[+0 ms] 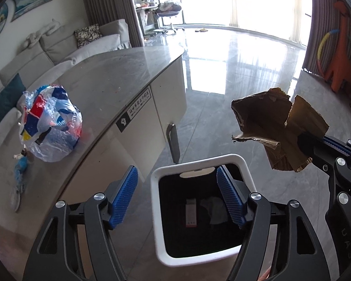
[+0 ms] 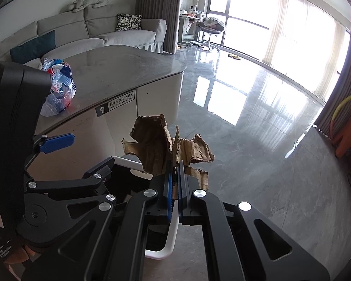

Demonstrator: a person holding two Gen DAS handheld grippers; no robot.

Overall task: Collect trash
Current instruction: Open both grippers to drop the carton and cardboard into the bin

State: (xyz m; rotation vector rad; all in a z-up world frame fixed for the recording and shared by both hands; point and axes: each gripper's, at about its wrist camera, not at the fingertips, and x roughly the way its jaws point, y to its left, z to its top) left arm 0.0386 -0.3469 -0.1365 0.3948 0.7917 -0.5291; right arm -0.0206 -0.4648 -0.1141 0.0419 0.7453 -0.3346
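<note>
Torn brown cardboard scrap [image 2: 166,145], crumpled, pinched in my right tongs [image 2: 174,178], held in the air beside the white-rimmed bin [image 1: 155,201]. My left tongs [image 1: 177,196] are spread, empty, over the bin mouth. Crumpled plastic bag [image 1: 50,126] sits on the worktop [image 1: 119,75], well left.

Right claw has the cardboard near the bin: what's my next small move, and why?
Probably shift the right claw left over the white bin, then open. It is shut on the torn cardboard, which hangs right of the bin's rim, above the floor.
</note>
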